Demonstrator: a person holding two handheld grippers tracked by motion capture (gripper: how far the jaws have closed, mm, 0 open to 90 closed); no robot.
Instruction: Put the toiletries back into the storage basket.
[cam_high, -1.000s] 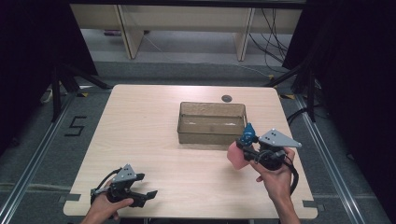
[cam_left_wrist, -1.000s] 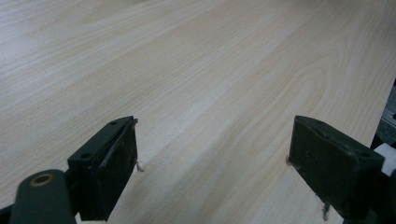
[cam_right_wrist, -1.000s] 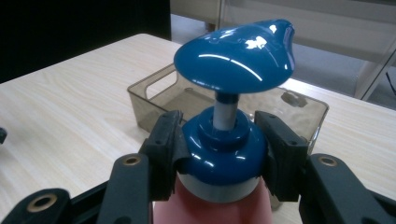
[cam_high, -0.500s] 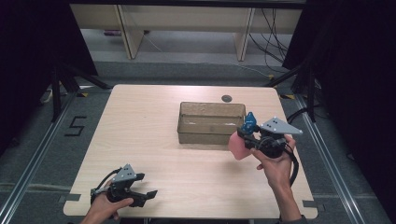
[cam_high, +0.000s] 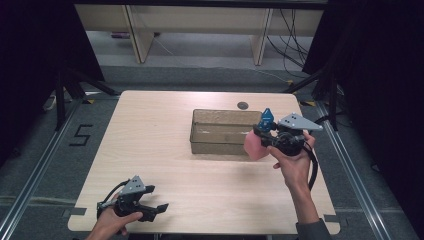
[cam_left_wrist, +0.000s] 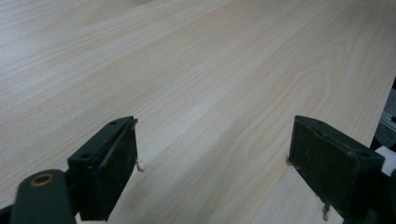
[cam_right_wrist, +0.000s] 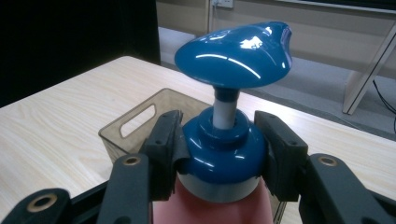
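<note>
Clamping the blue collar of the pink pump bottle (cam_high: 255, 143), the right hand-held gripper (cam_high: 265, 136) holds it beside the clear bin (cam_high: 216, 131), hiding its lower body; the left hand-held gripper (cam_high: 159, 208) rests open on the table (cam_high: 150, 130)

In the right gripper view the pink body of the pump bottle (cam_right_wrist: 210, 205) is cut off by the bottom edge, and the jaws cover the sides of its blue collar. The bottle hides the near right part of the clear box (cam_right_wrist: 140, 121). In the high view the small dark round thing (cam_high: 243, 105) beyond the box is too small to tell. The person's left hand (cam_high: 107, 225) is cut off at the bottom edge.
</note>
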